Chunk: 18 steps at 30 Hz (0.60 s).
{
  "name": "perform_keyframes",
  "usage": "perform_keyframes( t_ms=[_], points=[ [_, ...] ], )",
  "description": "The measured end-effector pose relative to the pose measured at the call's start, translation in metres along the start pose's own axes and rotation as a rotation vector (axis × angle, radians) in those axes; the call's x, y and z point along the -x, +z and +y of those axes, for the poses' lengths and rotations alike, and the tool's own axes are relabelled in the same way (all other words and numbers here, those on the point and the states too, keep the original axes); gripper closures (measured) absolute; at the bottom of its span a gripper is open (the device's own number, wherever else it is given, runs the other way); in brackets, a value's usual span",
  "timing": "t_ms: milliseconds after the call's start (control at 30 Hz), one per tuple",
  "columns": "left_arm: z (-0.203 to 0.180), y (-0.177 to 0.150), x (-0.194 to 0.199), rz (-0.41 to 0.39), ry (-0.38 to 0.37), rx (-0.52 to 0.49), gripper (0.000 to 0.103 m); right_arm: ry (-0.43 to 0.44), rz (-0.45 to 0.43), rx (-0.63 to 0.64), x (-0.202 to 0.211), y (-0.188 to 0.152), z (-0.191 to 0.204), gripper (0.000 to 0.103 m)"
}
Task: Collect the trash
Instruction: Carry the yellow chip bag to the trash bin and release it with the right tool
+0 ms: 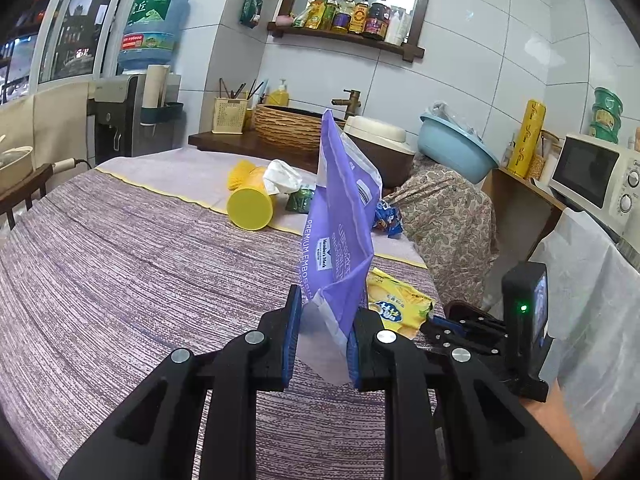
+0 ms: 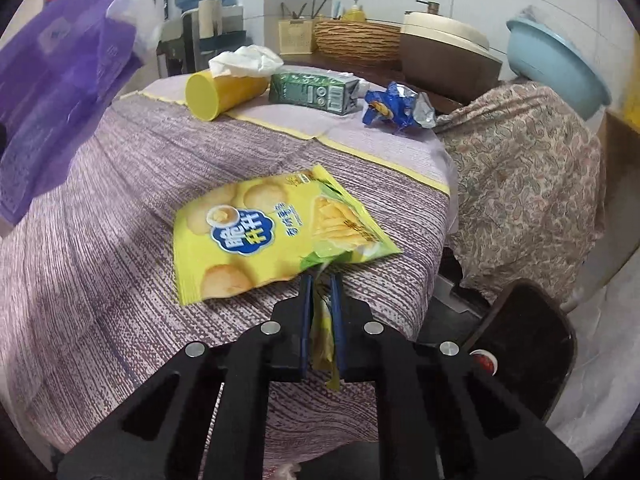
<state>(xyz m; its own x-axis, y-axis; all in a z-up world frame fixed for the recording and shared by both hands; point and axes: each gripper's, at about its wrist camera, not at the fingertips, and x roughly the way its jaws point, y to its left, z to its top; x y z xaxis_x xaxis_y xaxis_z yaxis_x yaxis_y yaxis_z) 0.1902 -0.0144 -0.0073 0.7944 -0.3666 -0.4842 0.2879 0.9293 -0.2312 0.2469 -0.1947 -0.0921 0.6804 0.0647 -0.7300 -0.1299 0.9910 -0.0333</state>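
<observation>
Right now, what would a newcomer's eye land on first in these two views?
First the purple bag, standing upright in the left gripper, which is shut on its lower end. Next the yellow chip bag, flat on the striped tablecloth, with the right gripper pinching its near corner. Beyond lie a yellow can, a green carton and a blue wrapper.

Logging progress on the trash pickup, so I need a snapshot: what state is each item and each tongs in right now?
Left tongs: shut on purple bag.
Purple bag: held upright above the table.
Right tongs: shut on chip bag.
Chip bag: flat on the table, its edge pinched.
Yellow can: on its side.
Tissue: crumpled, against the can.
Green carton: lying down.
Blue wrapper: crumpled.
</observation>
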Motion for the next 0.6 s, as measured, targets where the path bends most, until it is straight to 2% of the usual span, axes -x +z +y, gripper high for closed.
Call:
perform_keyframes(
  t_ms=[200,300,400,600],
  points=[
    [-0.007,-0.003,-0.005,0.016,-0.037,0.001,0.083,-0.001,-0.072,-0.128,0.022,-0.011,-0.029,0.097],
    [-0.018,-0.005,-0.008,0.021,-0.061,-0.016,0.083,-0.030,-0.119,-0.200,0.043,-0.019,-0.052,0.097],
    [-0.036,-0.005,-0.013,0.029,-0.110,-0.040,0.083,-0.072,-0.144,-0.237,0.060,-0.026,-0.073,0.097],
    [-0.087,-0.009,-0.031,0.071,-0.259,-0.074,0.083,-0.184,-0.152,-0.337,0.086,-0.048,-0.131,0.097]
  ],
)
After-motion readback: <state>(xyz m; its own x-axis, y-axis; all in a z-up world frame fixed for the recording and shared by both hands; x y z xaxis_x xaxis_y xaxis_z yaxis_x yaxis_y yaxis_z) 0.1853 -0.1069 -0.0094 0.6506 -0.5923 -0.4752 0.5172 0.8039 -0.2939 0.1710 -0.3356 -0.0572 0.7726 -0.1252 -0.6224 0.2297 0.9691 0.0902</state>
